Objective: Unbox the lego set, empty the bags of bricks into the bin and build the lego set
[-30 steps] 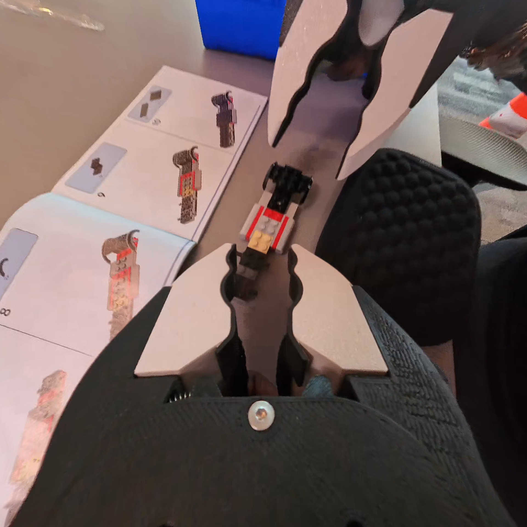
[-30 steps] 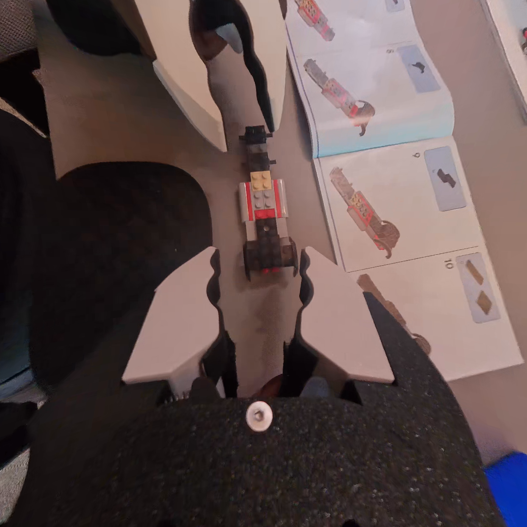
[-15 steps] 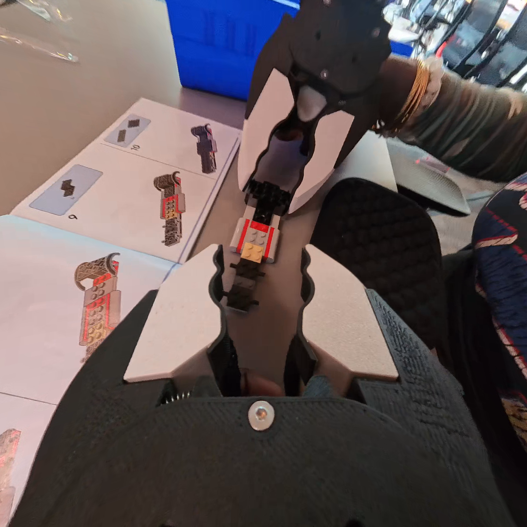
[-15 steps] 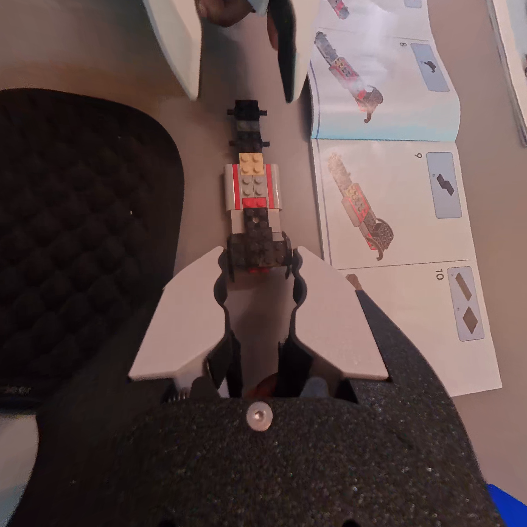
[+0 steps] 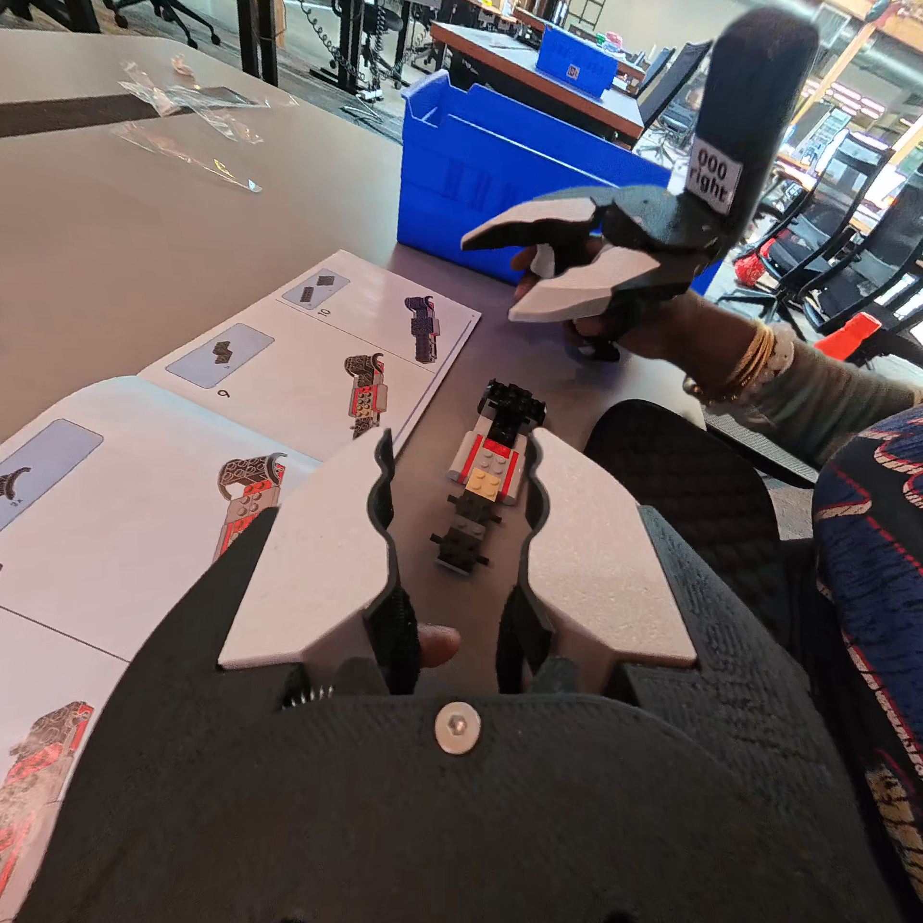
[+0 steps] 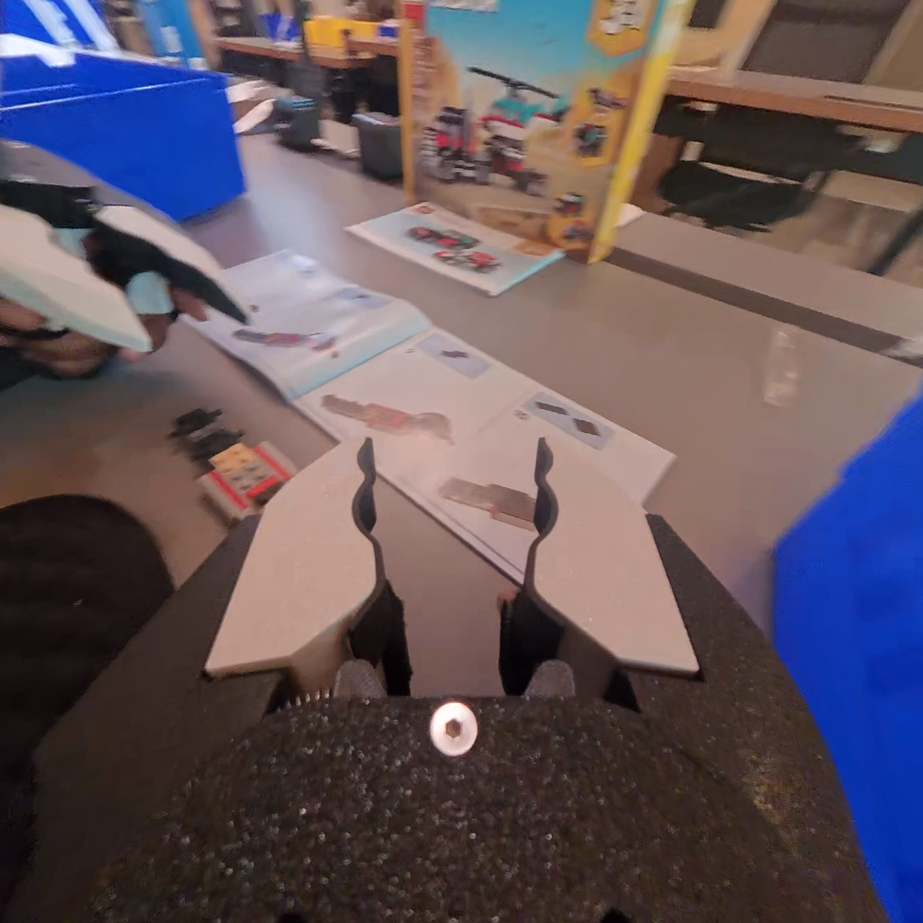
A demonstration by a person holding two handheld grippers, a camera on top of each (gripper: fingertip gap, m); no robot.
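Left wrist view: left tool (image 5: 457, 504) spread, empty, low over grey worktop (image 5: 150, 239). Half-built model (image 5: 487, 477) flat on worktop in line with the gap, not gripped. Open instruction booklet (image 5: 249, 424) just left of it. Blue bin (image 5: 499, 165) beyond. Empty clear bags (image 5: 200, 120) far left. Right tool (image 5: 504, 279) raised near bin, spread, empty.

Right wrist view (blurred): right tool (image 6: 452, 479) spread, empty, above booklet (image 6: 449, 399). Model (image 6: 230, 464) on worktop, left of it, apart. Left tool (image 6: 170, 319) far left, spread. Set box (image 6: 524, 125) upright at back, second booklet (image 6: 459, 249) flat in front of it. Bin (image 6: 125, 130) upper left.
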